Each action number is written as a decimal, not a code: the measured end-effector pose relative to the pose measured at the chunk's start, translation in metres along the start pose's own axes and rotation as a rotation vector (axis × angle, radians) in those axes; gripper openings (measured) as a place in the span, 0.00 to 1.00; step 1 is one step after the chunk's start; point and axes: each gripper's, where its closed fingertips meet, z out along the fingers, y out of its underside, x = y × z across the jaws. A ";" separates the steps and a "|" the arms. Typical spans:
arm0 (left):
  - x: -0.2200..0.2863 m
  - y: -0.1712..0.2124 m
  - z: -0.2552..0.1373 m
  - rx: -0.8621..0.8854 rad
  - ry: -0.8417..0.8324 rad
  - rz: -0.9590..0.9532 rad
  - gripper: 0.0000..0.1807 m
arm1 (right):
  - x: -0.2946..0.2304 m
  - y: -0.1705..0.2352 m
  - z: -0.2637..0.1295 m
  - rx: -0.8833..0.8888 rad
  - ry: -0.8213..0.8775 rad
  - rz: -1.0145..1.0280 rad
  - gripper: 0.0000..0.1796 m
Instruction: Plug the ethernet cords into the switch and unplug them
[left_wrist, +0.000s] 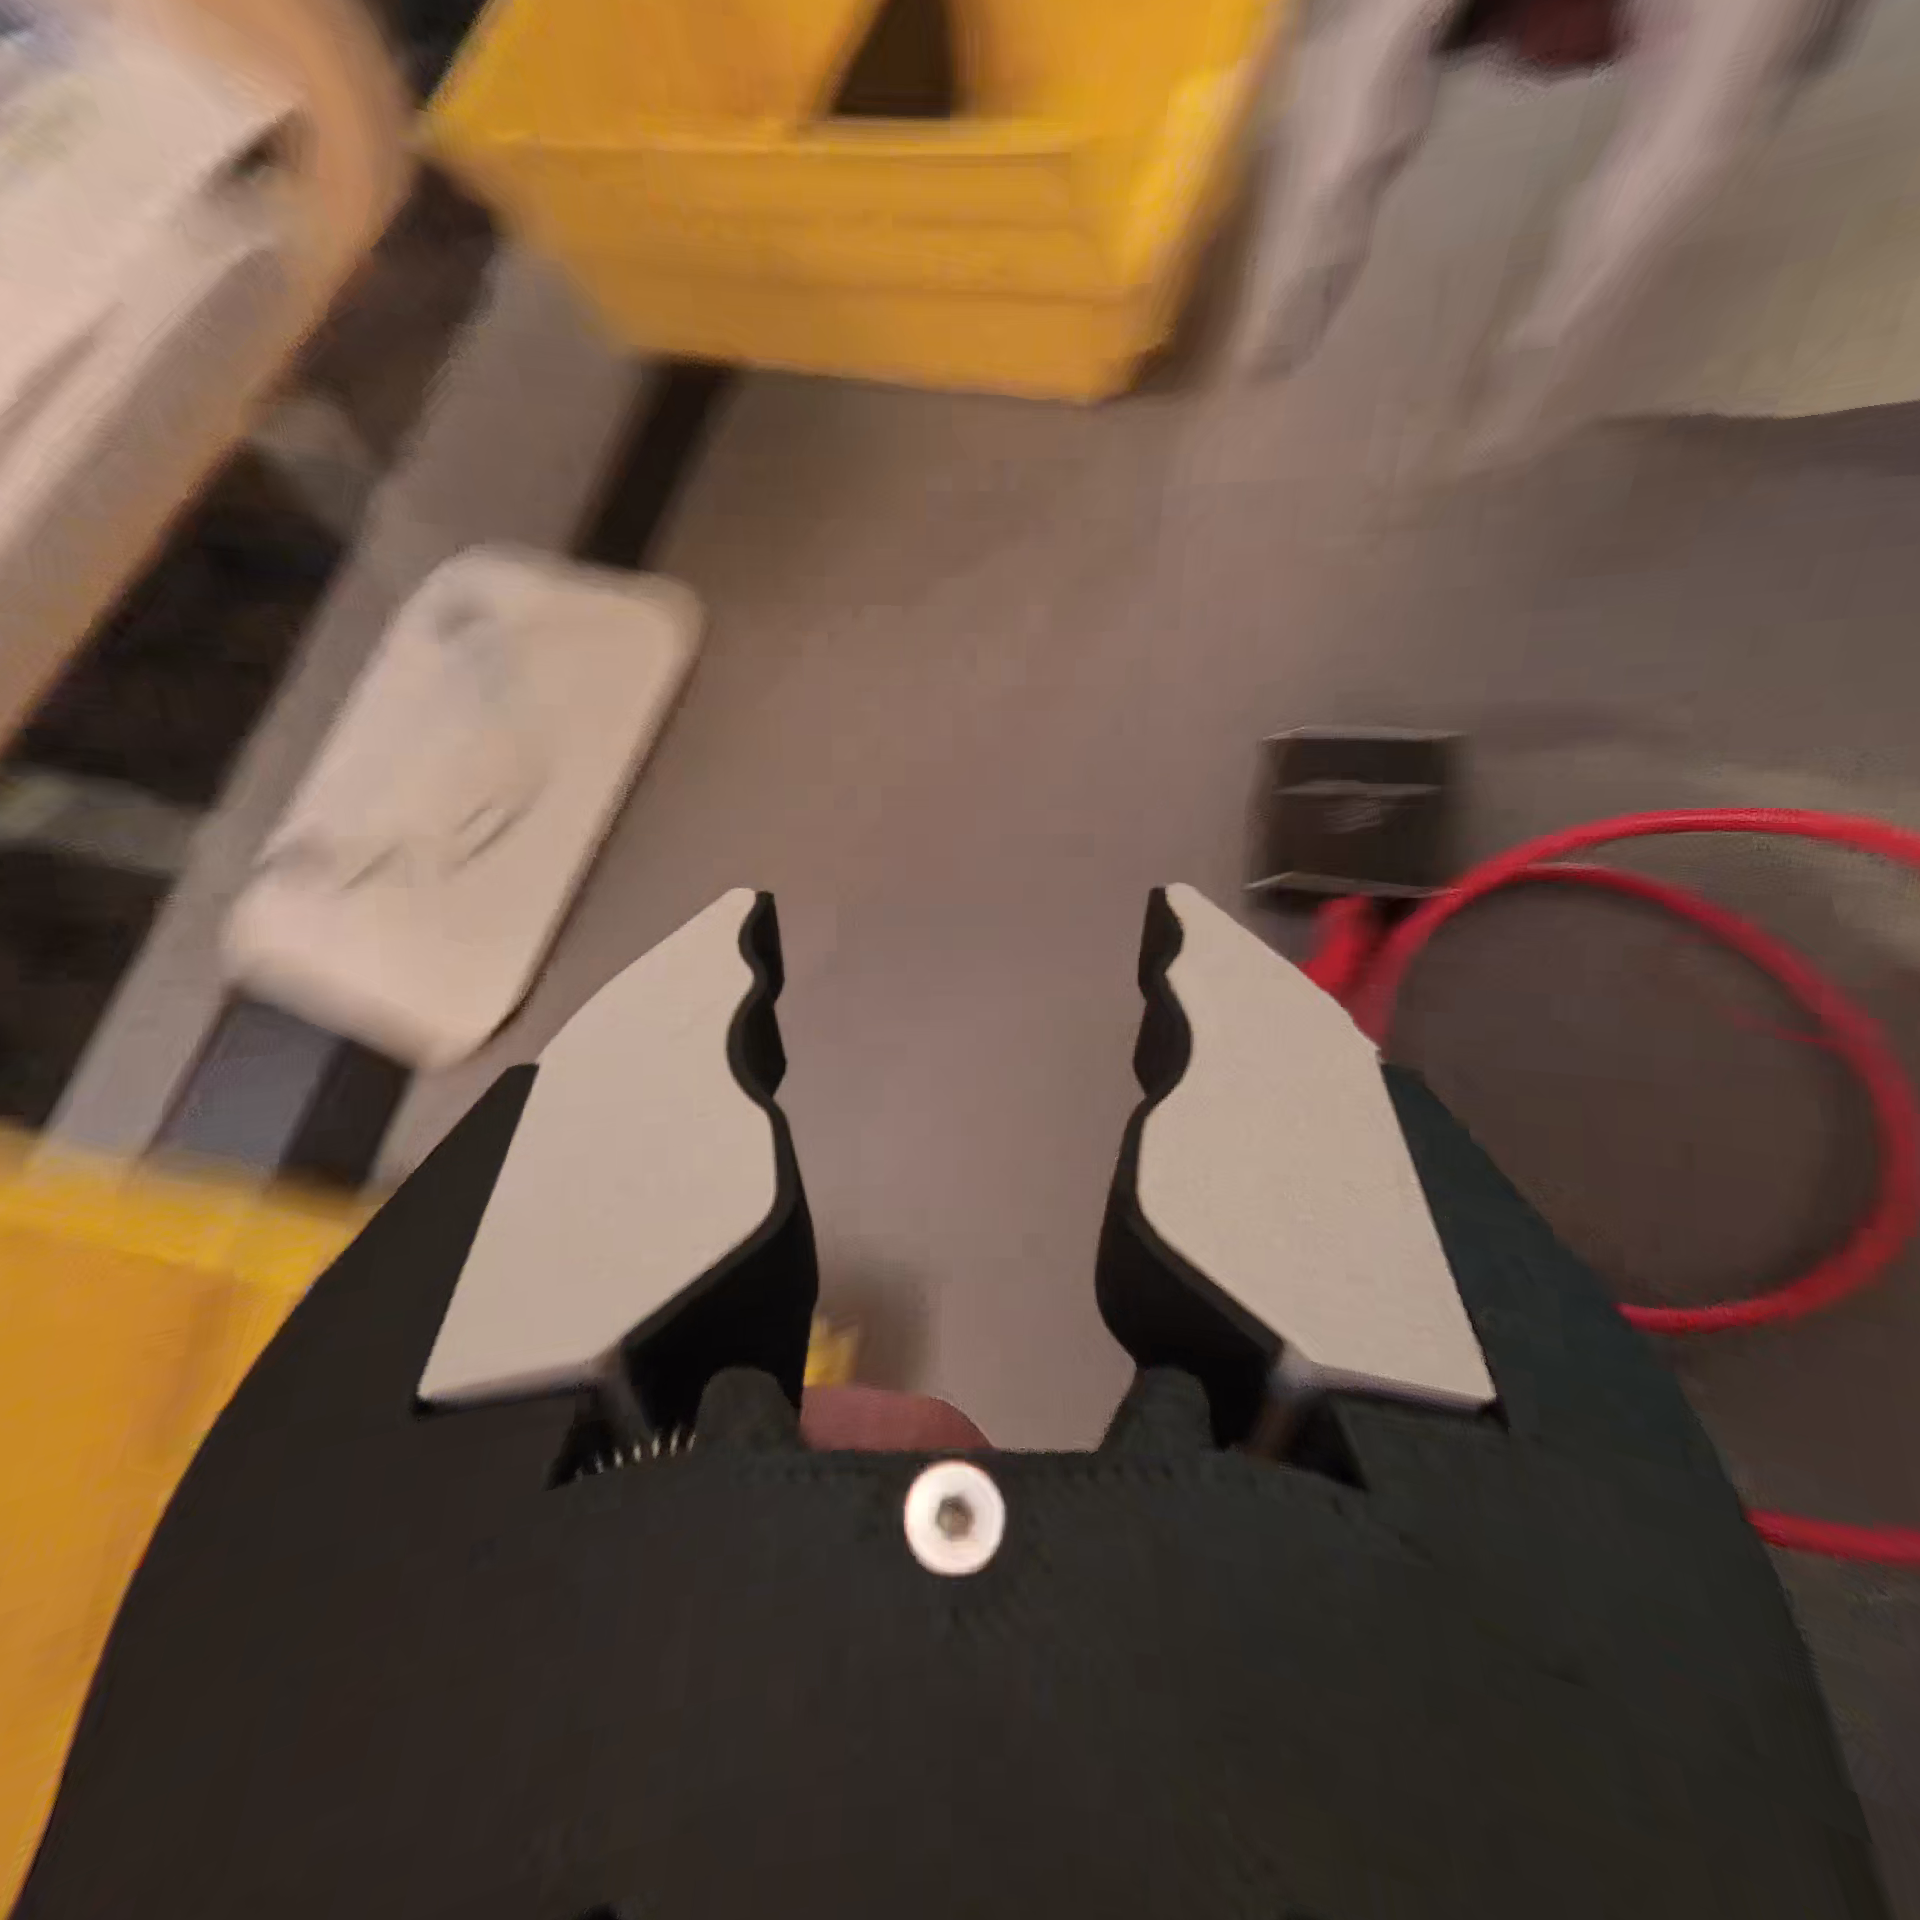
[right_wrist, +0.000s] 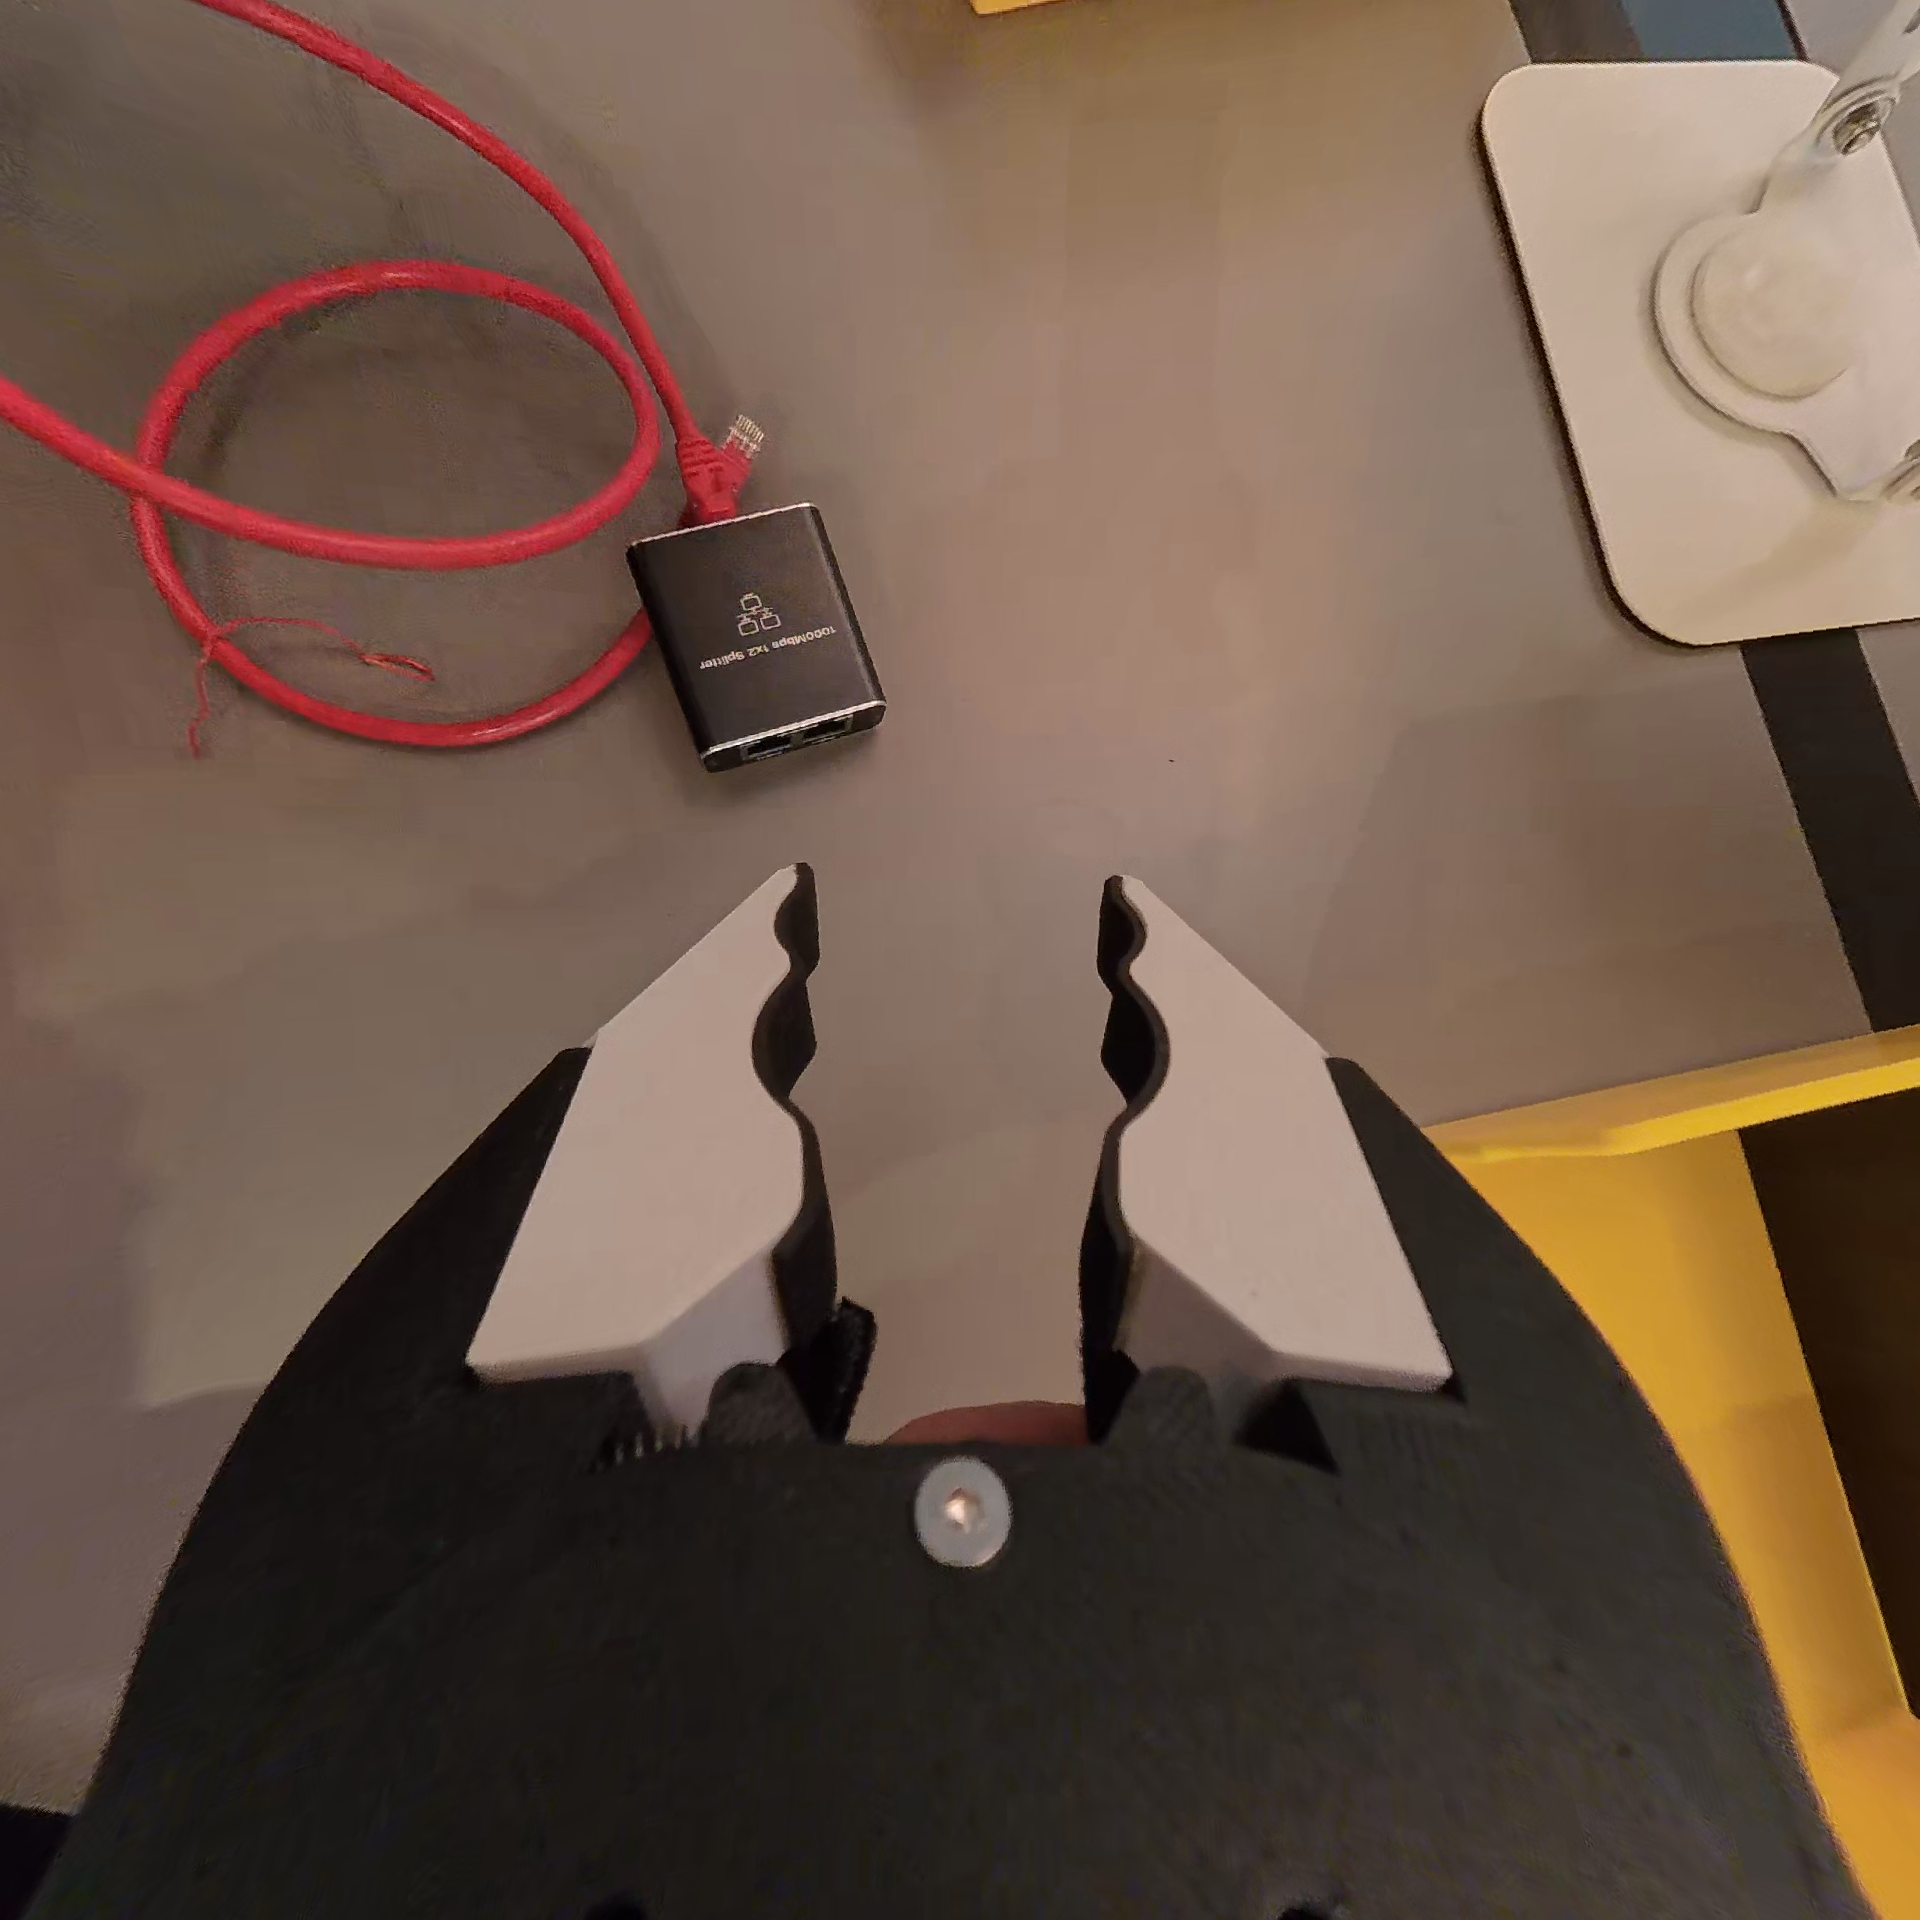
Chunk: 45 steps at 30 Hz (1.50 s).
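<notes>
Hovering above the grey worktop (right_wrist: 1143, 520), both claws are empty with their jaws apart. The right claw (right_wrist: 958, 883) points toward the black switch (right_wrist: 755, 634), a small flat metal-looking box lying a little ahead and to its left. Two open ports on its near face look back at the claw, and nothing is plugged into them. The red ethernet cord (right_wrist: 395, 416) lies in loose loops to the left of the switch. One connector (right_wrist: 717, 473) rests right at the far end of the box; whether it is seated in a port there or merely touching cannot be told from here. A frayed thread trails from the cord's jacket.

The left claw (left_wrist: 958, 914) shows in a blurred view, with the switch (left_wrist: 1351, 810) and red loops (left_wrist: 1662, 1039) ahead to its right, a white stand base (left_wrist: 468, 790) to its left and a yellow bin (left_wrist: 831, 208) beyond.

The switch looks light and smooth-sided, so it will probably slide when a plug is pushed in; one claw ought to pinch it across its long sides to hold it steady. The cord seems limp but springy and will likely tug back toward its coil. The best hold looks to be the red boot just behind the clear plug, with the latch tab left free for unplugging, since that thin tab looks breakable.
</notes>
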 end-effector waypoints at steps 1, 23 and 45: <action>-0.034 0.019 -0.017 -0.060 -0.154 -0.077 0.36 | 0.001 0.000 0.000 0.001 0.003 -0.001 0.29; -0.125 0.196 -0.023 -0.524 -0.388 -0.446 0.05 | 0.005 0.004 0.004 -0.022 0.014 -0.003 0.29; -0.094 -0.042 -0.175 0.448 -0.380 -0.251 0.03 | -0.010 -0.080 -0.007 0.292 0.008 -0.067 0.29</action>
